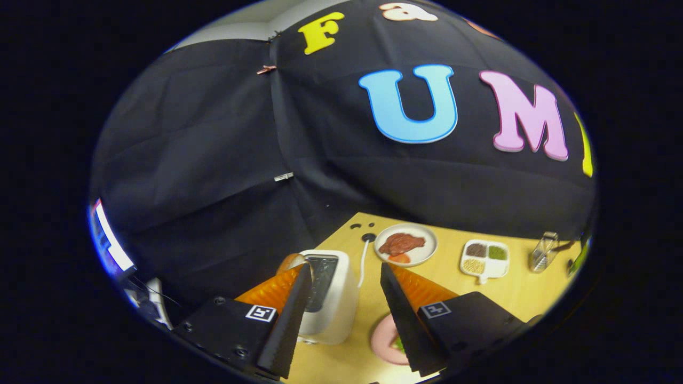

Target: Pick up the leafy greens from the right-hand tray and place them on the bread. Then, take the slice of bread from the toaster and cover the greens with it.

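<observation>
My gripper hangs open high above the wooden table, with nothing between its fingers. Below the gap, close to the left finger, stands a white toaster with a dark slot on top. A tan, rounded edge of a bread slice peeks out at the toaster's left side, partly behind the left finger. Under the right finger lies a pink plate, and a bit of leafy green shows on it. The finger hides most of the plate.
Beyond the fingers are a white plate with a piece of meat and an orange slice, a white divided dish of grains, and a clear glass container. Something green sits at the table's far right. The toaster's cable runs back to a hole.
</observation>
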`<state>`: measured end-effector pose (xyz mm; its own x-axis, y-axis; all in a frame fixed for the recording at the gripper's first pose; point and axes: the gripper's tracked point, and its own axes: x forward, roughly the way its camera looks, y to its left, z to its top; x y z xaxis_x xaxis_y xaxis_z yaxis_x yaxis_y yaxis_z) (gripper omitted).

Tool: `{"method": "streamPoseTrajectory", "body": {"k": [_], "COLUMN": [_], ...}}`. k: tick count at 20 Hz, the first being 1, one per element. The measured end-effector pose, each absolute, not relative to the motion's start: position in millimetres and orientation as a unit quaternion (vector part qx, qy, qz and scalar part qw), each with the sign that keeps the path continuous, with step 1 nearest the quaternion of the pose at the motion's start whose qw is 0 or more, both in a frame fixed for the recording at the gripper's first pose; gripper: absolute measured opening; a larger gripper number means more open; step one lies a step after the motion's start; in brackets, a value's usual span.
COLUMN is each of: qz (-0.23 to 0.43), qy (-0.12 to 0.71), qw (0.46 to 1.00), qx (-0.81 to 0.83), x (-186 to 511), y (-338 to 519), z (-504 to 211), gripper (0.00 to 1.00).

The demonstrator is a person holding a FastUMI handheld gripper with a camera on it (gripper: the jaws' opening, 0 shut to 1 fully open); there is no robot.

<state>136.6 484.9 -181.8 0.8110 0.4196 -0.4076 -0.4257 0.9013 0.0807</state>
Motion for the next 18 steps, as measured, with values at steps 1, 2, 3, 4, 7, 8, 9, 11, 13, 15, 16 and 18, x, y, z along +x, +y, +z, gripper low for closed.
{"method": "streamPoseTrajectory", "body": {"k": [1,2,3,4,7,8,9,11,13,15,16,18], "qz": [0.204,0.18,0.165,0.157,0.136,0.125,0.115,0.093,0.066,0.05,0.045,0.02], "qy": [0.185,0.158,0.136,0.125,0.133,0.134,0.137,0.144,0.143,0.145,0.144,0.136], "qw": [0.959,0.964,0.964,0.963,0.956,0.953,0.949,0.942,0.936,0.94,0.943,0.94], "qx": [-0.06,-0.115,-0.155,-0.18,-0.224,-0.243,-0.261,-0.29,-0.314,-0.304,-0.296,-0.312], "x": [139,139,135,132,108,102,93,69,45,22,11,-4], "y": [463,438,417,397,336,310,287,247,212,197,194,173], "z": [-173,-162,-152,-147,-156,-153,-152,-146,-132,-119,-113,-98], "gripper": [0.82,0.82,0.83,0.83,0.83,0.83,0.83,0.83,0.83,0.83,0.83,0.83]}}
